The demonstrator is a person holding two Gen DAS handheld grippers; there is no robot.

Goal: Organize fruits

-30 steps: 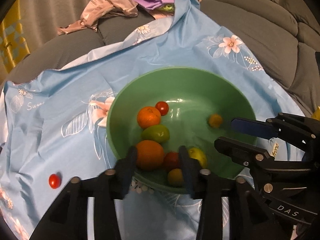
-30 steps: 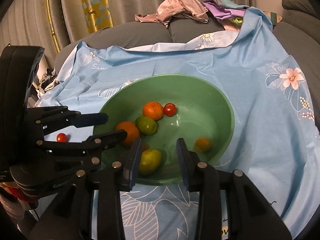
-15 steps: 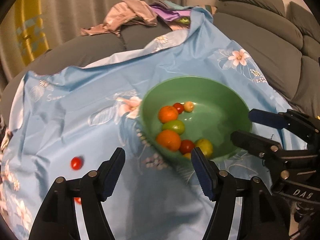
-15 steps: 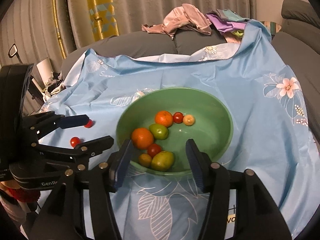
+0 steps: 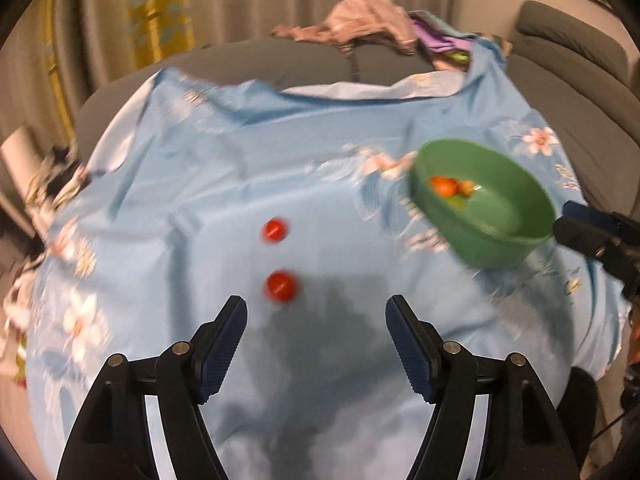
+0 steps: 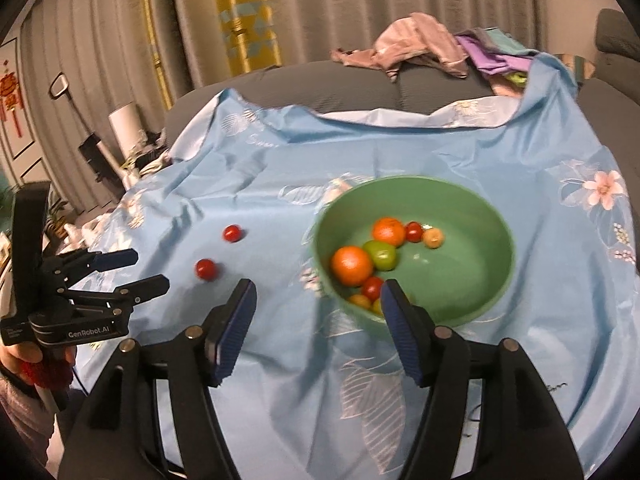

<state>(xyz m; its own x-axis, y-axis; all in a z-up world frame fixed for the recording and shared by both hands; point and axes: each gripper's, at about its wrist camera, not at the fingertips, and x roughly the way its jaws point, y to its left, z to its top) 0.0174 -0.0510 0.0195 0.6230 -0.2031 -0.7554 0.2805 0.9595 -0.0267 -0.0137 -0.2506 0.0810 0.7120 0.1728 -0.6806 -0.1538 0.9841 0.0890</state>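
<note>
- The left gripper (image 5: 316,320) hangs over the blue cloth (image 5: 208,184), its jaws spread wide with nothing between them.
- A near tomato (image 5: 281,286) lies on the cloth just beyond the left jaw tip, at about 11 o'clock from the gap between the jaws.
- A far tomato (image 5: 274,230) lies a little past it, on nearly the same line; the two are close but apart.
- The left wrist view is blurred, so fine detail on the tomatoes cannot be made out.
- The green bowl (image 5: 500,240) stands on the cloth at about 2 o'clock from the left gripper, well away from both tomatoes.
- The right gripper (image 6: 318,300) is also wide open and empty, its right jaw tip overlapping the bowl's near rim in that view.
- In the right wrist view the bowl (image 6: 472,292) holds two oranges: the large one (image 6: 352,266) near the left wall, the smaller one (image 6: 388,232) behind it.
- A green fruit (image 6: 380,255) sits between the oranges, touching both.
- A small red tomato (image 6: 414,232) and a pale round fruit (image 6: 433,237) lie side by side at 3 o'clock of the smaller orange.
- Another red tomato (image 6: 373,286) and small yellowish fruits lie at the near wall, partly hidden by the right jaw.
- From the right wrist view the left gripper (image 6: 132,266) shows at 9 o'clock, with its open jaws aimed toward the two loose tomatoes (image 6: 206,269) (image 6: 232,233).
- A heap of clothes (image 6: 420,48) lies on the grey sofa (image 6: 304,84) at 12 o'clock, beyond the cloth's far edge.
</note>
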